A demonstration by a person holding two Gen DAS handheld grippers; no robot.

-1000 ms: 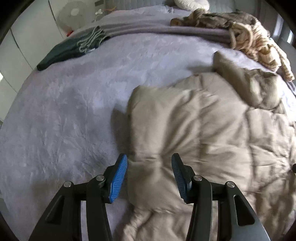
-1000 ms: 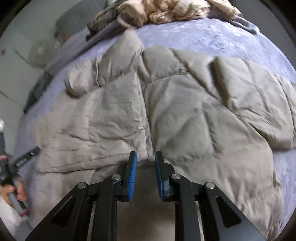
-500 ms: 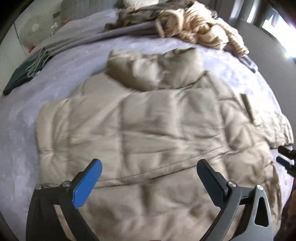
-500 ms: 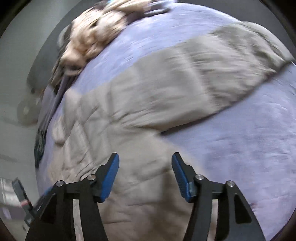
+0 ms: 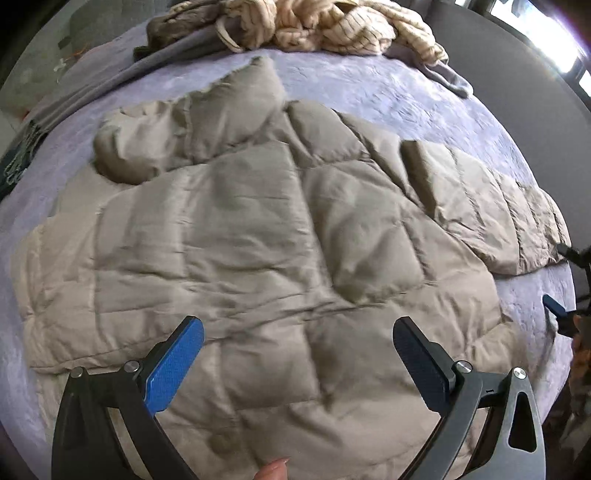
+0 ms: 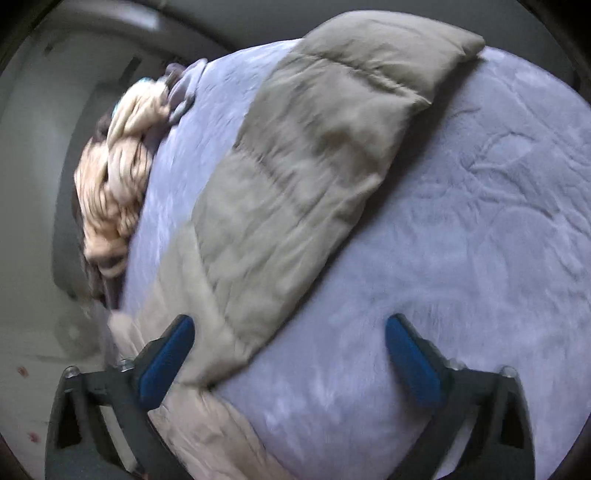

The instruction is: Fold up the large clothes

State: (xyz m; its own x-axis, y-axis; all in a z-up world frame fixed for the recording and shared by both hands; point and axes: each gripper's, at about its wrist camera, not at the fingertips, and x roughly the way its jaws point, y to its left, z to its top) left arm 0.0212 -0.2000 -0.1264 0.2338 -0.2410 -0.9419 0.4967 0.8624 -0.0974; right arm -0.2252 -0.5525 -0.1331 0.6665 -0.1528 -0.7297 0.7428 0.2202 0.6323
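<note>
Covering the whole scene is a bed with a pale lilac blanket (image 5: 388, 96), and on it the beige quilted jacket (image 5: 258, 236) lies spread flat, taking most of the surface in the left wrist view. Its hood is bunched toward the far side, and one sleeve (image 6: 314, 158) stretches out straight over the blanket in the right wrist view, which is blurred. Behind the jacket, at the far edge of the bed, a heap of cream striped clothes (image 5: 332, 29) rests on a grey cloth (image 5: 110, 85). At the far left edge a dark green folded item (image 5: 14, 162) is just visible. The left gripper (image 5: 297, 354) hangs over the lower part of the jacket with its jaws wide apart and nothing between the blue pads. The right gripper (image 6: 290, 354) is opening its jaws, now wide; the lower edge of the sleeve passes below them, but the pads do not press on it. A fingertip (image 5: 273, 470) shows at the bottom edge of the left wrist view.
</note>
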